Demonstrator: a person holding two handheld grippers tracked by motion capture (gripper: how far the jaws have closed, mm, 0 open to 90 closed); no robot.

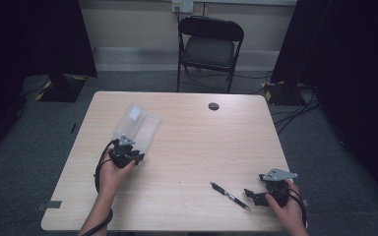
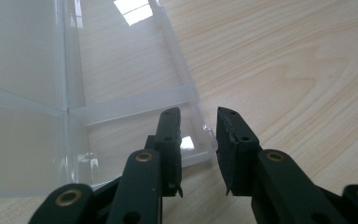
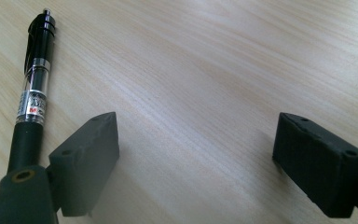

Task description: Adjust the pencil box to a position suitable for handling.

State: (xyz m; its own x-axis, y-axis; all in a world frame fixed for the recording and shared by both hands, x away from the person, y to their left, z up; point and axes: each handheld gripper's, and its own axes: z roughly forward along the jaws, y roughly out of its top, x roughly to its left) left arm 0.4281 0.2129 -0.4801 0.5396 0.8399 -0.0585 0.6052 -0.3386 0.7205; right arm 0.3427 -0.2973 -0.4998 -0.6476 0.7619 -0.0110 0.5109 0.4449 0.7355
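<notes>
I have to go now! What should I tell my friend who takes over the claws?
Left claw: jaws astride the near corner wall of the clear plastic box, a gap still showing, so not yet gripped.
Right claw: wide open, resting low over the table, holding nothing.
The pen lies just beside the right claw's jaw.
Done: nothing moved yet.
Left: probably grip the box, pick up the pen.

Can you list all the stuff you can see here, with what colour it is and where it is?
clear plastic box: one, see-through, left part of the table, lid open
pen: one, black, near right part of the table
table: one, light wood, middle
folding chair: one, black, behind the table
left gripper: one, black, fingers narrowly apart around the box's near corner wall
right gripper: one, black, fingers wide apart over bare wood beside the pen
</notes>
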